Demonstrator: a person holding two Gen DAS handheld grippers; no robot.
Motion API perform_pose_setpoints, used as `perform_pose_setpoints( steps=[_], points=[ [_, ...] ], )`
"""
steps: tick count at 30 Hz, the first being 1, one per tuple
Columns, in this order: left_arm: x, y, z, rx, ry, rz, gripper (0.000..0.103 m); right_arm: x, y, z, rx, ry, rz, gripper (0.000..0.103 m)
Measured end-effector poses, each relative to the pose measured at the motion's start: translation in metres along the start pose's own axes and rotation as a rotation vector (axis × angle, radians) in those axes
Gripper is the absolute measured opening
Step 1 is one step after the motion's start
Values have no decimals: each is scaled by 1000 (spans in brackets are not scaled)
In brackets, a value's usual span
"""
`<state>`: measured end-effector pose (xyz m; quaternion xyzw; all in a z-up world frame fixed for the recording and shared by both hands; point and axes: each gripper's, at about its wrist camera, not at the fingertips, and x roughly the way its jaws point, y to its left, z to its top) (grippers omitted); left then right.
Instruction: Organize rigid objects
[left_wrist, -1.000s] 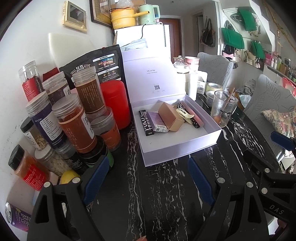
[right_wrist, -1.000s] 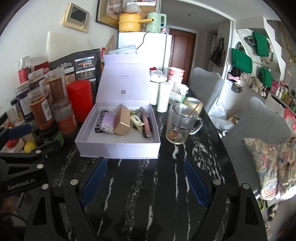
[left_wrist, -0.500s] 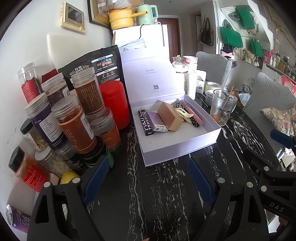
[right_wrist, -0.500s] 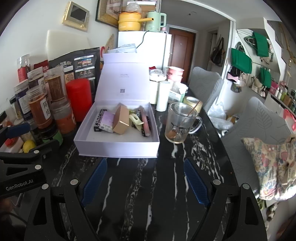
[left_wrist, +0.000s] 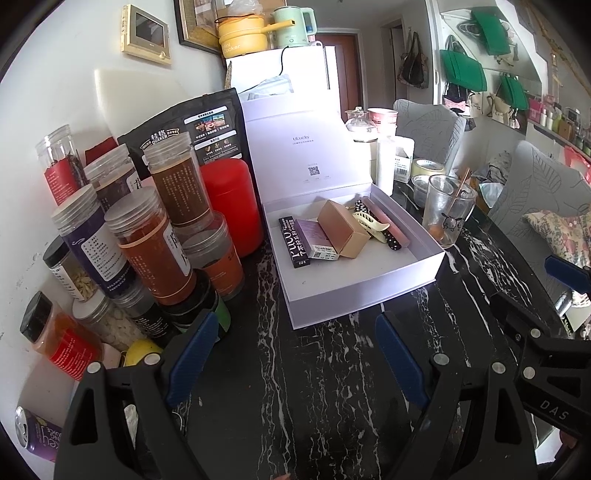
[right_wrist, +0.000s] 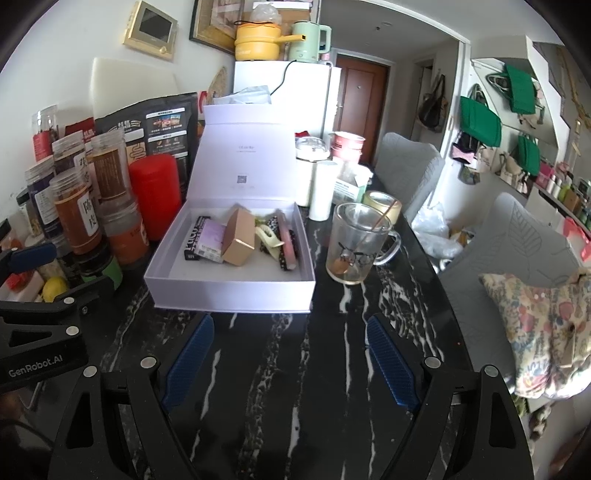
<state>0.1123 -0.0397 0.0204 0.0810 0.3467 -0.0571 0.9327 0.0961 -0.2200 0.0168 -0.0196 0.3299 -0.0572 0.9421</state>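
- Left hand-held gripper (left_wrist: 291, 354) was spread wide, nothing between its blue pads (left_wrist: 190, 352), hanging over bare black marbled surface (left_wrist: 314, 387).
- Right hand-held gripper (right_wrist: 290, 362) was also spread wide and empty, over the same surface just in front of the box.
- Each hand-held gripper showed at the edge of the other's view; they were well apart.
- White box (right_wrist: 229, 291) sat on the surface just beyond both sets of fingertips, lid (right_wrist: 243, 162) standing up at the back.
- Inside the box, clustered toward the back: black slim carton (left_wrist: 291, 242), lilac carton (left_wrist: 317, 240) beside it, tan carton (left_wrist: 341, 229) tilted and touching the lilac one.
- Right of the tan carton: cream hair claw (left_wrist: 369, 221), black dotted piece (left_wrist: 391, 240), pink strip (left_wrist: 388, 221) along the box's right wall; how they overlapped was hard to tell.
- Front half of the box floor was bare.
- Glass mug (right_wrist: 354, 243) with a thin stick in it stood on the surface just right of the box.
- Left of the box: red canister (left_wrist: 231, 206) near the box wall, then a stack of clear jars (left_wrist: 151, 243) with spices, some stacked on others.
- Black pouch (left_wrist: 188, 129) stood behind the jars against the wall.
- Tape roll (right_wrist: 380, 203) and a white tumbler (right_wrist: 323, 190) sat behind the mug.
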Motion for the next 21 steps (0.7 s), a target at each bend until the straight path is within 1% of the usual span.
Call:
perform_pose_setpoints(
  steps=[6,16,21],
  points=[
    [3,-1,-1,5,17,-8,88,1,-1,-2,0,7,-3,86],
    [5,-2,-3,6,23,-16,88,0,0,-2,0,8,-1,86],
    [10,-1,-4,-3,48,-23,88,0,0,-2,1,10,-1,86]
  ],
)
